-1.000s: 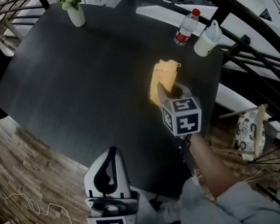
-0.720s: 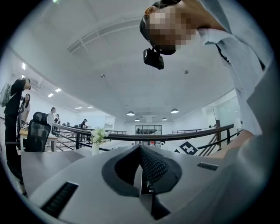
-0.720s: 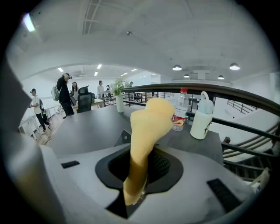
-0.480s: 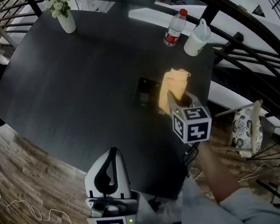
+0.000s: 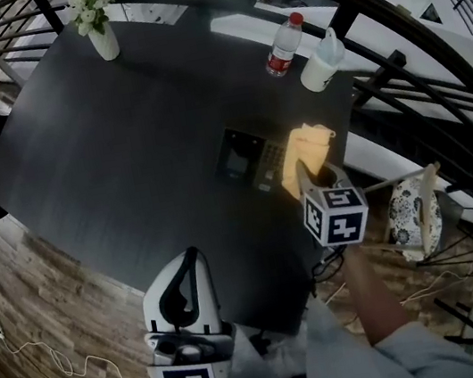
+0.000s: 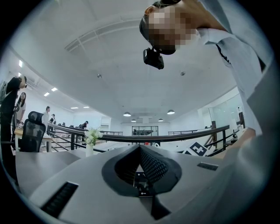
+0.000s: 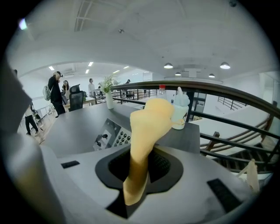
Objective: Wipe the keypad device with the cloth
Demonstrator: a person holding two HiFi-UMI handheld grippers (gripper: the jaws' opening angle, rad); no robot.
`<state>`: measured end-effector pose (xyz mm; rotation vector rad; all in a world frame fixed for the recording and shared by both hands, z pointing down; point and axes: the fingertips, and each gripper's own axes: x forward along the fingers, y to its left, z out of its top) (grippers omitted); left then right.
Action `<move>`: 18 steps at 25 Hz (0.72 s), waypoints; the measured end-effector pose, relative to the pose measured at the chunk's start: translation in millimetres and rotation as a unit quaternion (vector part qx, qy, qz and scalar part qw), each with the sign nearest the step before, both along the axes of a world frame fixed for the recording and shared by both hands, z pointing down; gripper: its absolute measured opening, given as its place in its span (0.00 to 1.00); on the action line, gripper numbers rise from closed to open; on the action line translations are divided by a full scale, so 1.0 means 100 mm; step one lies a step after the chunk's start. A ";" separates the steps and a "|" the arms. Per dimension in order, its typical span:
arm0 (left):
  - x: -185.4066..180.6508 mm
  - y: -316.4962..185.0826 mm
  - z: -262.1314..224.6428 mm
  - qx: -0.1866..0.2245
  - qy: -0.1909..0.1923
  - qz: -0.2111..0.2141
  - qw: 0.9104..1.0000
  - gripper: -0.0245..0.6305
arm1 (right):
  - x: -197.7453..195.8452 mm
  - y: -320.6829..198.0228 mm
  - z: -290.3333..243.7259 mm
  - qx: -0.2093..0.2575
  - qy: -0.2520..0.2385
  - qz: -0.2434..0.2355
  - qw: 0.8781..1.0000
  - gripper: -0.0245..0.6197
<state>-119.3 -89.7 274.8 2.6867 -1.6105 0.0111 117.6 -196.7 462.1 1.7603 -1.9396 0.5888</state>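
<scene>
1 keypad device (image 5: 250,156) lies flat on the dark worktop (image 5: 107,125), near its right edge. 1 yellow cloth (image 5: 306,151) is clamped in the right gripper (image 5: 304,173), just beside the device; contact is unclear. The left gripper (image 5: 182,303) has its jaws together, empty, off the worktop. Step, as judged: wiping, between strokes. Next move: lower the cloth onto the keys and drag it across.

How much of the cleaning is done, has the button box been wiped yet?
Done: the yellow cloth is picked up and pinched in the right tool. In hand: the cloth is held up just right of the keypad device, apparently not pressing on it. Left: the wiping itself; the surface does not show whether any is done. The left tool is shut, empty and waiting near the person.
</scene>
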 end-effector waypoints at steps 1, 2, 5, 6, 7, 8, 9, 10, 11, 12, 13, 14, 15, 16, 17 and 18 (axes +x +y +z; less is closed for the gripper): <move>0.01 0.00 0.00 0.000 0.000 0.001 1.000 0.06 | 0.05 0.00 -0.02 0.004 0.006 0.003 1.000 0.15; 0.01 0.01 0.01 -0.001 -0.001 0.001 1.000 0.06 | 0.10 0.00 -0.04 0.008 0.014 0.005 1.000 0.15; 0.02 0.03 0.00 0.000 -0.001 0.000 1.000 0.06 | 0.21 -0.05 -0.06 0.020 0.034 0.003 0.999 0.15; 0.02 0.03 0.00 0.000 -0.001 -0.001 1.000 0.06 | 0.23 -0.07 -0.05 0.023 0.040 0.001 0.999 0.15; 0.01 0.04 0.00 0.000 -0.002 -0.001 1.000 0.06 | 0.23 -0.09 -0.03 0.025 0.044 -0.001 0.999 0.15; 0.01 0.04 0.01 -0.001 -0.004 -0.002 1.000 0.06 | 0.21 -0.11 -0.02 0.027 0.046 -0.004 0.999 0.15; 0.00 0.05 0.01 -0.003 -0.005 -0.003 1.000 0.06 | 0.19 -0.13 0.00 0.027 0.047 -0.009 0.998 0.15; -0.02 0.05 0.02 -0.004 -0.006 -0.005 1.000 0.06 | 0.15 -0.13 0.02 0.027 0.048 -0.014 0.998 0.15; -0.03 0.05 0.02 -0.005 -0.007 -0.007 1.000 0.06 | 0.10 -0.13 0.05 0.025 0.048 -0.019 0.998 0.15; -0.04 0.05 0.03 -0.006 -0.008 -0.008 1.000 0.06 | 0.06 -0.13 0.08 0.023 0.048 -0.024 0.998 0.15; -0.05 0.05 0.04 -0.007 -0.008 -0.008 1.000 0.06 | 0.01 -0.11 0.11 0.020 0.048 -0.027 0.998 0.15; -0.05 0.05 0.04 -0.007 -0.009 -0.008 1.000 0.06 | -0.02 -0.09 0.15 0.016 0.048 -0.030 0.998 0.15; -0.06 0.06 0.05 -0.008 -0.009 -0.009 1.000 0.06 | -0.06 -0.07 0.19 0.012 0.048 -0.032 0.998 0.15; -0.06 0.06 0.05 -0.009 -0.009 -0.009 1.000 0.06 | -0.09 -0.04 0.23 0.006 0.049 -0.033 0.998 0.15; -0.07 0.06 0.06 -0.009 -0.009 -0.009 1.000 0.06 | -0.12 -0.01 0.27 0.000 0.049 -0.034 0.998 0.15; -0.07 0.05 0.06 -0.010 -0.009 -0.009 1.000 0.06 | -0.15 0.03 0.30 -0.005 0.047 -0.036 0.998 0.15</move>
